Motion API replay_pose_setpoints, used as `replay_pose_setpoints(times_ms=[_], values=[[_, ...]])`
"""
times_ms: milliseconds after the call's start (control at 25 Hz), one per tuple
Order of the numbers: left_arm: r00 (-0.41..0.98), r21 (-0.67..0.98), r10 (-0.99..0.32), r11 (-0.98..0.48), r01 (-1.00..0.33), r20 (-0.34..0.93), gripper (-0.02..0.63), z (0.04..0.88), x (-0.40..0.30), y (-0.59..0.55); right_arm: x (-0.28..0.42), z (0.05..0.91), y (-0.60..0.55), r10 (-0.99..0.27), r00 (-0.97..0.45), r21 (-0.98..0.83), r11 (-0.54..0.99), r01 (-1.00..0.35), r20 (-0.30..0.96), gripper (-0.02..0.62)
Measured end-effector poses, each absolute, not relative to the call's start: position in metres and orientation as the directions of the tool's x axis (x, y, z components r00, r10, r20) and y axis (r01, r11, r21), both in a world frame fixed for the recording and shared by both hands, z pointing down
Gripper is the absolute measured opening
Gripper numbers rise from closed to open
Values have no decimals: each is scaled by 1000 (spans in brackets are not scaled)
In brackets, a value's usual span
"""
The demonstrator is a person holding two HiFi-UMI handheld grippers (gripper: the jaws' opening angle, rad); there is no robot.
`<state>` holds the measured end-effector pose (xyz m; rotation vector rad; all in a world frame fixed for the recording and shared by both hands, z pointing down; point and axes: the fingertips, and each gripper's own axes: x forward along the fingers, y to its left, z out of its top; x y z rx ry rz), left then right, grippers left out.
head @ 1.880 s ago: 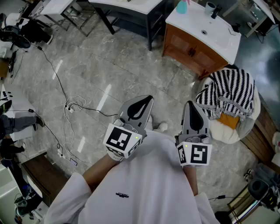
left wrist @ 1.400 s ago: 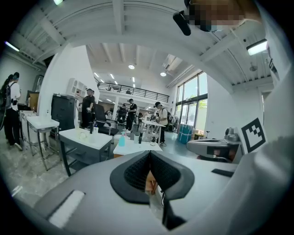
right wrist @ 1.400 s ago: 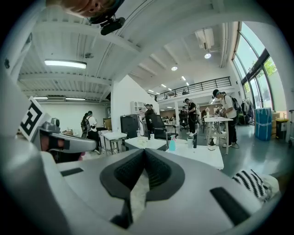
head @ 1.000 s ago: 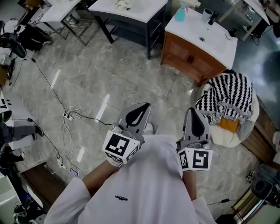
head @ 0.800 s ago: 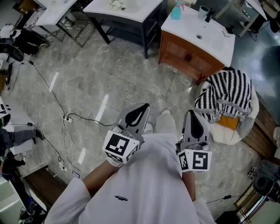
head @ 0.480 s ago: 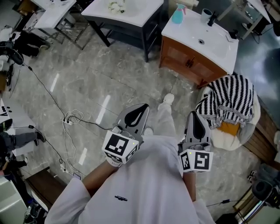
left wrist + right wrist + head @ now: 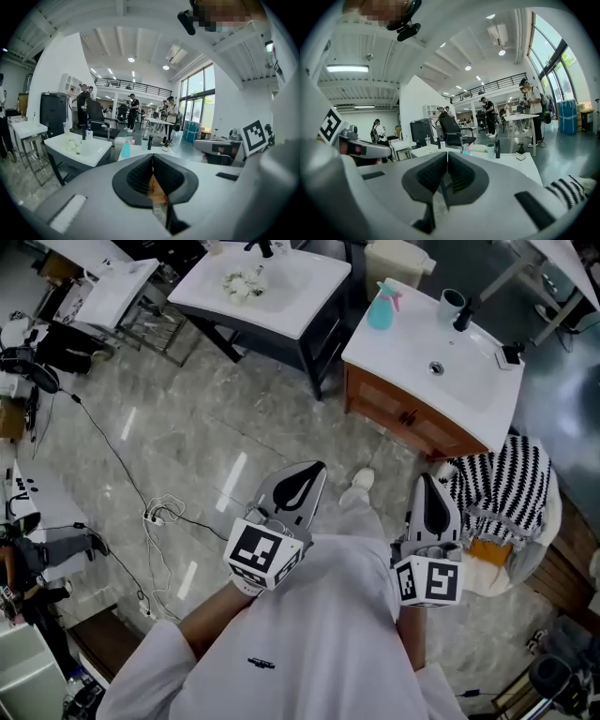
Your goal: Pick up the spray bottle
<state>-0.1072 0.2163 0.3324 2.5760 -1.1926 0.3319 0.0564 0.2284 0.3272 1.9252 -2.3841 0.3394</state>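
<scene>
Both claws are sitting fully closed with nothing in them: the left gripper [image 7: 302, 482] is showing its jaws pressed together at lower centre of the head view, with only the room visible past the tips in its own view [image 7: 152, 159], and the right gripper [image 7: 446, 157] is doing the same, lying at lower right of the head view [image 7: 434, 502]. The spray bottle [image 7: 382, 307] is standing upright at the upper right of the head view, on the near-left corner of a white sink top [image 7: 403, 348] over a wooden cabinet, well apart from both claws; it is showing small and teal just above the jaw tips in the left gripper view [image 7: 125, 149] and in the right gripper view [image 7: 466, 150]. A cup [image 7: 451, 302] and a dark tap [image 7: 462, 315] are standing further right on the same top. The bottle is looking like thin plastic with a pink trigger head, so it is probably handling light, smooth and a little springy under pressure, and its tall narrow shape is likely making it easy to knock over. How full it is cannot be told. The body just below the neck is looking like the safest hold, with the jaws first opening wide and avoiding the trigger.
</scene>
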Motion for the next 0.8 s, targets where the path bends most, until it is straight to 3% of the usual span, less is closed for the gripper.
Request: replay_pose_setpoints(times_ms=[360,800], values=[[648,135,-690,-644,-753,323,6,326,-32,88,122,327,100,-959,-225,-143,201,-969,173,6],[709,156,-611,-708,-689,353,6,339,19,28,155,318,38,-973,-178,-131,159,-978,144,6]])
